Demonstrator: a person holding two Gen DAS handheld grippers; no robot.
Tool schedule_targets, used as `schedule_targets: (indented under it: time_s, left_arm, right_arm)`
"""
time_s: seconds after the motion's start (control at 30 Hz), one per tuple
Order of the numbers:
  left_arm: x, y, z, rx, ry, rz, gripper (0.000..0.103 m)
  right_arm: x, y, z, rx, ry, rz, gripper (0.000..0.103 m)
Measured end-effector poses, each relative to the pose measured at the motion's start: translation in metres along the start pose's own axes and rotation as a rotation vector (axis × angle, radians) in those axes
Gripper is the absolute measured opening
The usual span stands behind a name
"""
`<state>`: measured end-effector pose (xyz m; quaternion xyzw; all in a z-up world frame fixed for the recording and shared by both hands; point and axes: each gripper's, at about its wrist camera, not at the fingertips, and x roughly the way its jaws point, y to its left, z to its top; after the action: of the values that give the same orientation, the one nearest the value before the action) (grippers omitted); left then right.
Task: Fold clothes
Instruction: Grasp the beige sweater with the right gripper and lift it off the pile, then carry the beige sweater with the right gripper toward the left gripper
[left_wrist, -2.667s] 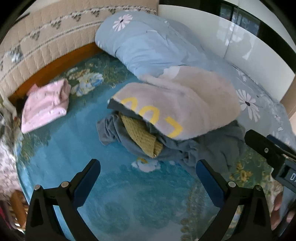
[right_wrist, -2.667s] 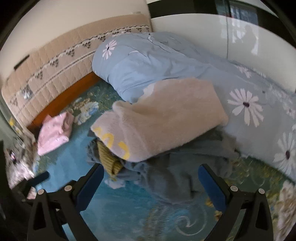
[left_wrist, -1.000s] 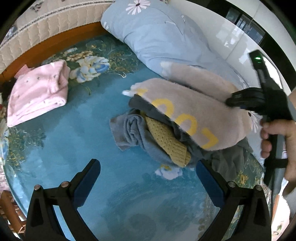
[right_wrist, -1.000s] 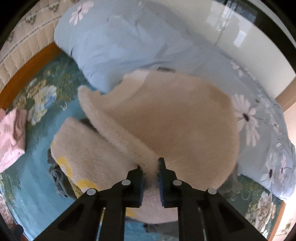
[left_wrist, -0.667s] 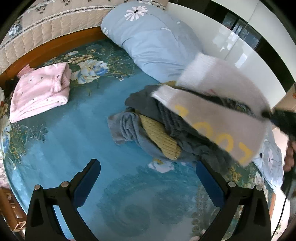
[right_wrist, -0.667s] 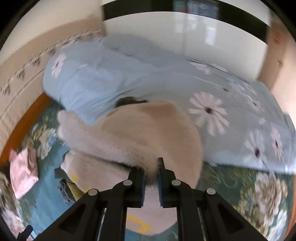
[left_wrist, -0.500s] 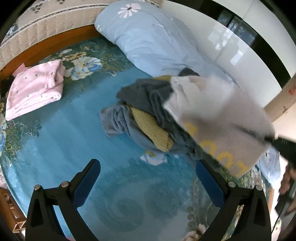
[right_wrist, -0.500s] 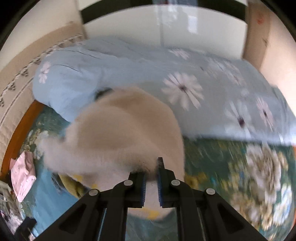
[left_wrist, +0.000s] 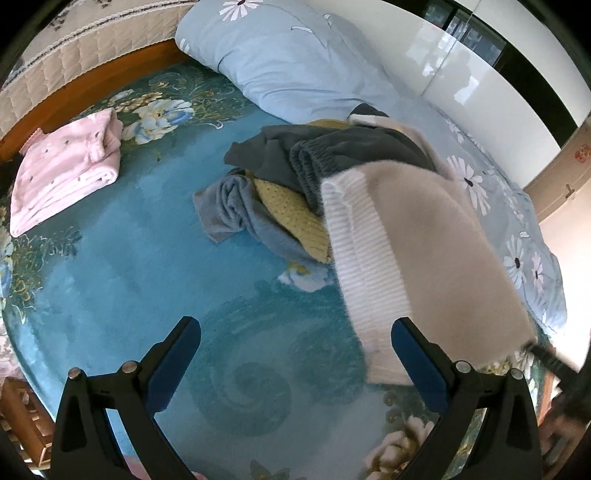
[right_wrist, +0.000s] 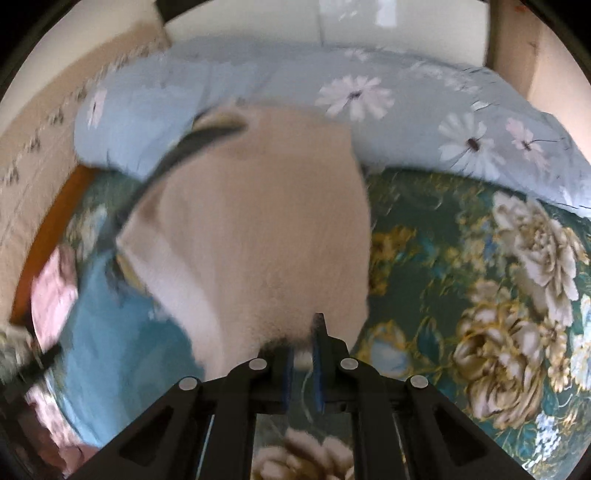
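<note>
The right gripper (right_wrist: 301, 354) is clamped on the edge of a fluffy beige fleece garment with a white ribbed hem (left_wrist: 413, 236), holding it up above the blue floral bedspread (left_wrist: 122, 280), beside a heap of grey and mustard-yellow clothes (left_wrist: 280, 192). The left gripper (left_wrist: 295, 354) hangs over the bedspread with its jaws spread wide and empty. A folded pink garment (left_wrist: 62, 170) lies near the wooden bed frame.

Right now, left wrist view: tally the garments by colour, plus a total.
Pink, folded: 1
Beige fleece, lifted: 1
Dark grey: 1
Blue-grey: 1
Mustard knit: 1
Total: 5; the pile may hide more.
</note>
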<state>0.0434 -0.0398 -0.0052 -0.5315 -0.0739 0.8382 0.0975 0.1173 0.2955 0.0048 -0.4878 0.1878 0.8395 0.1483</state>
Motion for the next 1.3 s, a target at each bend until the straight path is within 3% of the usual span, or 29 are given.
schedule_targets:
  time_s: [0.2,0.37,0.6,0.73,0.9,1.13,1.3]
  left_arm:
    - [-0.001,0.012,0.000,-0.037,-0.003,0.002,0.103]
    - [0.000,0.005,0.002,-0.015,-0.009,-0.005,0.103]
    - [0.001,-0.009,0.006,0.005,-0.013,-0.051,0.103]
    - [-0.003,-0.009,0.003,0.011,-0.020,-0.049,0.103]
    - [-0.008,-0.009,-0.001,0.019,-0.028,-0.047,0.103]
    - [-0.016,0.004,-0.008,0.012,-0.037,-0.016,0.103]
    - [-0.026,0.036,-0.015,-0.055,-0.045,0.039,0.103]
  right_arm:
    - [-0.054,-0.040,0.053,0.122,-0.177,-0.014,0.009]
    - [-0.128,-0.067,0.088,0.092,-0.340,-0.088,0.008]
    - [-0.256,-0.073,0.109,-0.151,-0.545,-0.328,0.008]
    - [-0.285,-0.039,0.115,-0.376,-0.571,-0.449,0.008]
    - [-0.241,0.029,0.102,-0.681,-0.479,-0.417,0.008]
    - [-0.101,0.140,0.040,-0.987,-0.265,-0.107,0.008]
    - [-0.023,0.197,0.008,-1.028,-0.162,0.098,0.009]
